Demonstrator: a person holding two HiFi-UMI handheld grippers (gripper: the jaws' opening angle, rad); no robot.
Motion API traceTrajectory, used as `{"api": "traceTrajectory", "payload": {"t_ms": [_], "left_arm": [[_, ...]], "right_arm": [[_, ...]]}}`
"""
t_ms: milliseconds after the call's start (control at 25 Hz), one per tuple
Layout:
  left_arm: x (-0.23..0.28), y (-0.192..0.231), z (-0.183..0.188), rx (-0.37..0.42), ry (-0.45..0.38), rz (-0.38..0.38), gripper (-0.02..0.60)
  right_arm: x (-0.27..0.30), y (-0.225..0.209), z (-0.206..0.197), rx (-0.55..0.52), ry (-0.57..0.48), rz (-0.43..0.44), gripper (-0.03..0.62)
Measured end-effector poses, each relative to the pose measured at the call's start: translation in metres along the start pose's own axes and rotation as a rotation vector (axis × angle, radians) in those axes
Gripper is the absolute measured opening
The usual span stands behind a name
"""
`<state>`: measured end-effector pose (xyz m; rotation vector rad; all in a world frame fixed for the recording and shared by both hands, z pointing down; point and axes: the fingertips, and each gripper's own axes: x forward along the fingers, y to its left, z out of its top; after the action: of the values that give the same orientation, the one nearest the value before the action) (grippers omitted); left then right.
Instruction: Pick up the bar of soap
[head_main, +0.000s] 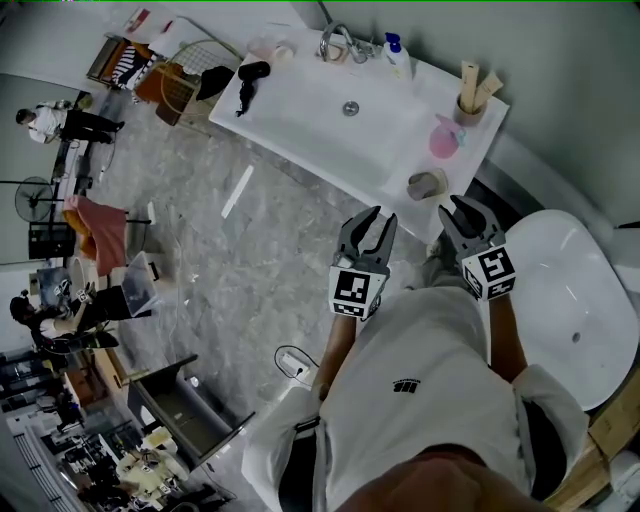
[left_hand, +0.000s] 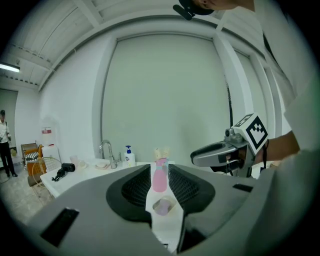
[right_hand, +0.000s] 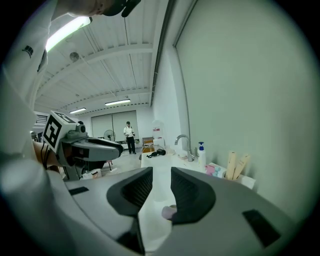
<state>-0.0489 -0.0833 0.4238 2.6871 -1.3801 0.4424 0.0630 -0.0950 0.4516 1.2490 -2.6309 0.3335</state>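
The soap bar (head_main: 427, 184), pale lilac, lies in a small dish at the near right corner of the white sink counter (head_main: 300, 120), close to a pink bottle (head_main: 443, 138). It shows through the narrow gap of my left gripper (left_hand: 160, 175) as the soap bar (left_hand: 162, 206), and past my right gripper (right_hand: 161, 185) as the soap bar (right_hand: 168, 212). Both grippers hang side by side in the air, short of the counter. The left gripper (head_main: 378, 218) and the right gripper (head_main: 452, 208) are shut, holding nothing.
On the counter are a faucet (head_main: 340, 40), a black hair dryer (head_main: 250, 78), a pump bottle (head_main: 397, 55) and a cup of wooden rolls (head_main: 472, 95). A white oval fixture (head_main: 570, 290) stands to the right. A person (head_main: 50, 120) stands far off.
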Motion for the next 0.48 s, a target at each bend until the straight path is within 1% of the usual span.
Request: {"api": "traceTrajectory", "payload": {"t_ms": [280,480], "left_arm": [[0.040,0.017,0.000,-0.037,0.014,0.058,0.126],[0.064,0.023,-0.006,-0.063,0.045,0.083,0.126]], "right_arm": [[0.028,-0.037,0.003,-0.027,0.030,0.059,0.124],[0.046,-0.057,0.000,-0.038,0.064,0.108,0.124]]}}
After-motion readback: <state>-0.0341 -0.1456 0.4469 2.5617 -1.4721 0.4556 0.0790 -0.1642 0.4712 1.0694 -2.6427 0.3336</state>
